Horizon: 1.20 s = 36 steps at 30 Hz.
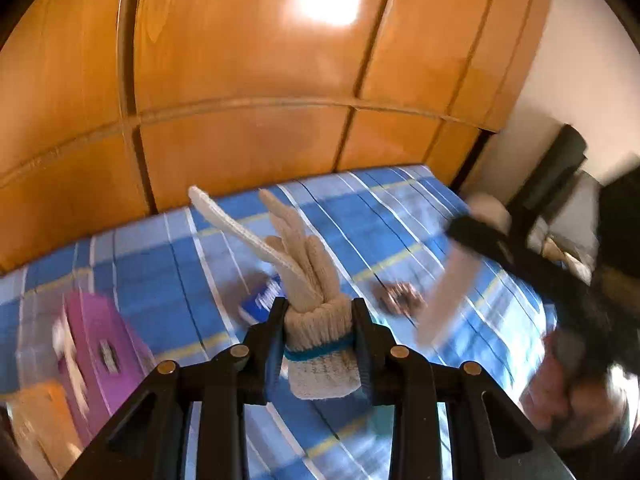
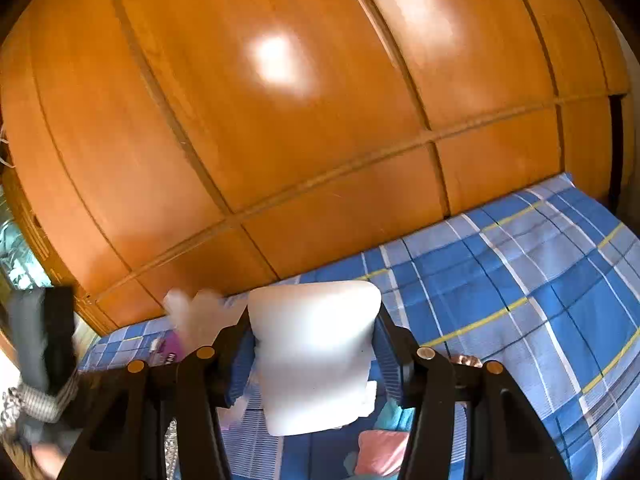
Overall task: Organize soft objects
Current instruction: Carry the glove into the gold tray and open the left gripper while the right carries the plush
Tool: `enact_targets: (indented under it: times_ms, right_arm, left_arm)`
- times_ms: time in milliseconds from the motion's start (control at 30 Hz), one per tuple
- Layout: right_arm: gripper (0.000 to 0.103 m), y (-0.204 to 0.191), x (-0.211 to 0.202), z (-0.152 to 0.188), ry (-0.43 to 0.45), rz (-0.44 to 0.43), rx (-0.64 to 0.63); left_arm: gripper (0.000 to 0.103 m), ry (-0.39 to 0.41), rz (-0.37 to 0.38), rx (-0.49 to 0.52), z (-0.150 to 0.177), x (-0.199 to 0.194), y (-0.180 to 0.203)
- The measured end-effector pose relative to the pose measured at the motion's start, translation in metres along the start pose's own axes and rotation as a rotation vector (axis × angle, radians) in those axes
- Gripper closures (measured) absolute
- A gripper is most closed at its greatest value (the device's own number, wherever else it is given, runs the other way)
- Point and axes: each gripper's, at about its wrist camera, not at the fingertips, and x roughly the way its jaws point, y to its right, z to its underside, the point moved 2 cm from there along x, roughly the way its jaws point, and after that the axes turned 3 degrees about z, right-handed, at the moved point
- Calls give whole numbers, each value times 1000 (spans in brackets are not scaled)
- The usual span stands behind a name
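My left gripper (image 1: pixel 320 312) is shut on the cuff of a beige knitted work glove (image 1: pixel 308 276) with a blue band. The glove's fingers stick up and away, above a blue plaid bed sheet (image 1: pixel 160 264). In the right wrist view my right gripper (image 2: pixel 314 320) is shut on a white foam block (image 2: pixel 316 360), held above the same sheet (image 2: pixel 560 280). The block (image 1: pixel 444 300) also shows blurred at the right of the left wrist view. The glove (image 2: pixel 192 312) appears blurred at the left of the right wrist view.
An orange wooden wardrobe (image 1: pixel 240 100) stands right behind the bed. On the sheet lie a purple box (image 1: pixel 100 344), an orange box (image 1: pixel 44 420), a blue packet (image 1: pixel 264 300) and a small brown thing (image 1: pixel 400 298). A pink item (image 2: pixel 380 452) lies below the right gripper.
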Motion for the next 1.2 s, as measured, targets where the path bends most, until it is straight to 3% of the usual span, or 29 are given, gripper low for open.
enact_targets:
  times_ms: [200, 400, 533, 667, 833, 967, 1067, 1200]
  right_arm:
    - [50, -22, 5, 19, -70, -34, -87]
    - [50, -55, 12, 60, -180, -80, -190]
    - [50, -79, 12, 92, -270, -132, -237]
    - [50, -103, 16, 136, -403, -193, -251]
    - [50, -109, 28, 173, -504, -107, -259]
    - [50, -108, 33, 183, -524, -56, -249]
    - [50, -108, 34, 185, -525, -31, -236]
    - [50, -112, 42, 184, -529, 3, -239]
  left_arm:
    - [72, 80, -110, -110, -39, -32, -64]
    - [72, 173, -249, -242, -21, -107, -158]
    - [72, 195, -341, -299, 29, -158, -202]
    - [72, 198, -378, -444, 106, -208, -247]
    - [72, 228, -407, -604, 195, -261, -284]
    - [71, 237, -451, -736, 272, -291, -304]
    - [71, 218, -470, -804, 311, -300, -315]
    - [70, 171, -470, -850, 329, -291, -331]
